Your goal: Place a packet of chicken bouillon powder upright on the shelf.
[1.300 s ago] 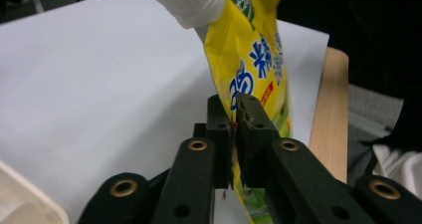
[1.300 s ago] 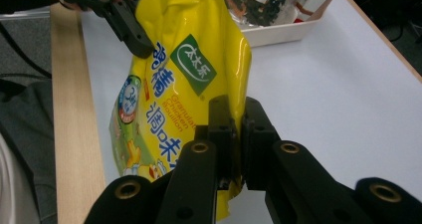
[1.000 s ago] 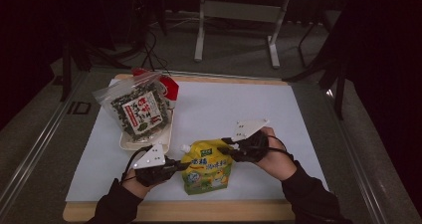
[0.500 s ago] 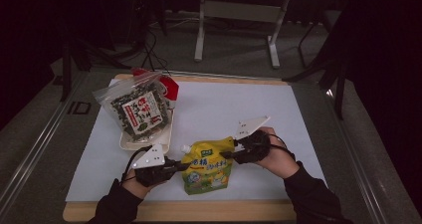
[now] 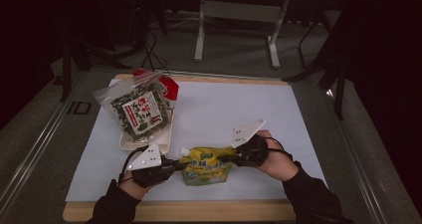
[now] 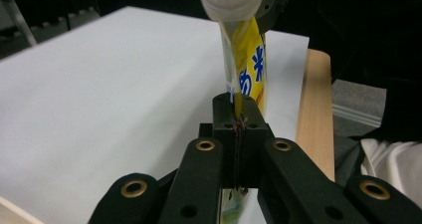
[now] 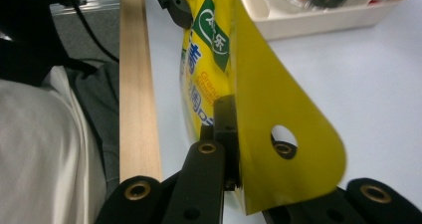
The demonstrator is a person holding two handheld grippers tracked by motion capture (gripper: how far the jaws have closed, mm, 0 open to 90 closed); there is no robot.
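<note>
A yellow spouted pouch (image 5: 206,165) with a white cap (image 5: 184,152) hangs between both grippers near the table's front edge. My left gripper (image 5: 180,164) is shut on the pouch's left edge just below the cap, and the left gripper view shows its jaws (image 6: 238,119) pinching the thin seam of the pouch (image 6: 249,59). My right gripper (image 5: 226,158) has just been closing, with the right edge of the pouch between its jaws. In the right gripper view that gripper (image 7: 230,119) clamps the yellow flap (image 7: 278,99), which has a hang hole.
A white tray (image 5: 144,143) at the back left holds a clear bag of dark seaweed snack (image 5: 139,109) and a red pack (image 5: 170,87). A white mat (image 5: 224,104) covers the wooden table (image 5: 199,210). The person's sleeves come in from the front edge.
The right gripper has shifted slightly in toward the pouch's right edge and closed on it. The left gripper keeps its hold in the same place.
</note>
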